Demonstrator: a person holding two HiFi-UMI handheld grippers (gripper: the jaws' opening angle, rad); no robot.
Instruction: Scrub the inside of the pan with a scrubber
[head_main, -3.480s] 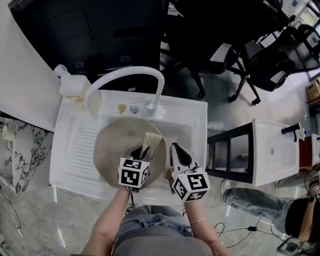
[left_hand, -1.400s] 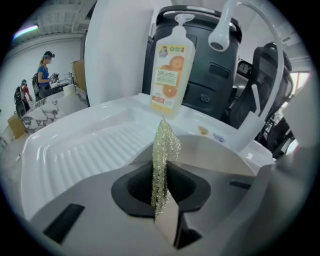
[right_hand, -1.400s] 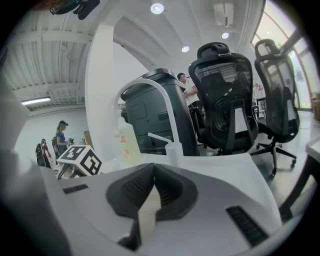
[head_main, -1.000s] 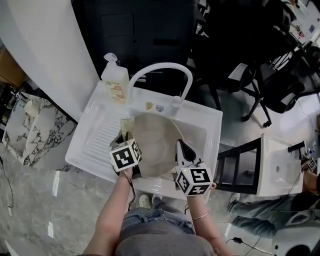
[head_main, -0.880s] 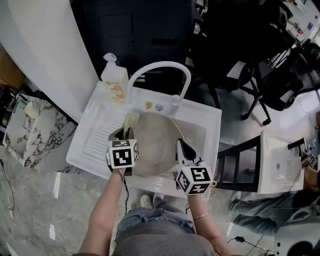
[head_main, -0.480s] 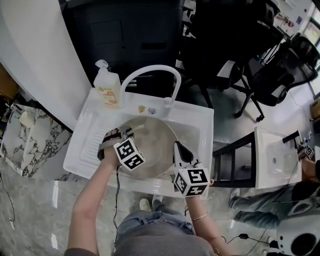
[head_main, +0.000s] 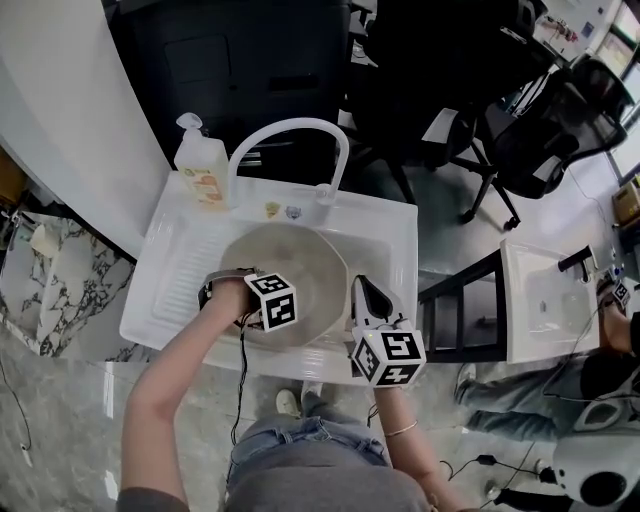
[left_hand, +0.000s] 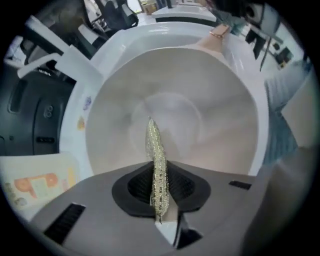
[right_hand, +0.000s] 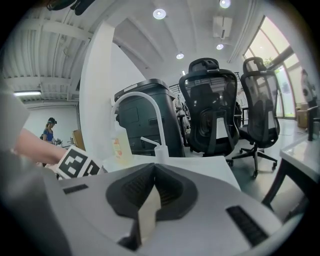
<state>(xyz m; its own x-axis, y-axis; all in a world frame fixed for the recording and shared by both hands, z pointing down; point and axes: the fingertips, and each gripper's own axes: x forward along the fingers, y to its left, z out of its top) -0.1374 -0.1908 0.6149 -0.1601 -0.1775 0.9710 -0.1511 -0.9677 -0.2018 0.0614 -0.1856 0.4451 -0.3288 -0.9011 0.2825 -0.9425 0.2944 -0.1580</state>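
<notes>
Beige pan (head_main: 290, 262) fills the middle of the sink (head_main: 388, 226), with your right gripper (head_main: 362, 292) closed, it seems, on its right rim. Your left gripper (left_hand: 159, 186) pinches the scrubber (left_hand: 152, 142) edge-on over the pan's left side. Mid-scrub, I'd judge: next, press down and sweep across.

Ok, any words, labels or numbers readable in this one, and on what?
Nothing here can actually be read.
Soap bottle label: orange print, too blurred to read.
Two small stickers on the sink rim by the tap: too small to read.
Marker cubes: black-and-white square patterns only, no letters or numbers.
</notes>
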